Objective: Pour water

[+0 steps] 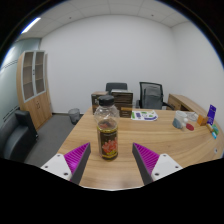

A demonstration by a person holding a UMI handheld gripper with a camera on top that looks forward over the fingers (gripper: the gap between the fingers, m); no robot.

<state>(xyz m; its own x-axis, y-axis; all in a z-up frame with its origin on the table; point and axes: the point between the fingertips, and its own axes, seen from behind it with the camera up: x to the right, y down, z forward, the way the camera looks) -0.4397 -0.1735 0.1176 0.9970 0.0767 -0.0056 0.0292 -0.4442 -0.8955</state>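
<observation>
**Operator:** Looking along the gripper [110, 160] now, I have the bottle [107, 134] standing upright on the bench [170, 150], just ahead of the jaws and close to the middle of the gap between them. The jaws are spread wide, with clear air on both sides of the bottle, so nothing is held yet.

**Spotter:** How do you think it will handle?

**Operator:** My guess is a stiff, clear bottle, glass or hard plastic, I cannot tell which. It has a dark cap and a printed label round the lower body. It looks filled, so I expect some weight and a shifting load once it tips. The wall looks smooth, and I judge it could slip or twist if pinched lightly.

**Spotter:** Where would you take it?

**Operator:** Around the labelled body, a little below the shoulder, with both pads [76, 157] flat on opposite sides. The neck is narrower and would give less hold for pouring.

**Spotter:** Anything to pour into?

**Operator:** I cannot pick out a cup. Beyond the bottle, well apart from it, there are small items on the far right of the bench, too small to name, and office chairs [150, 94] behind.
</observation>
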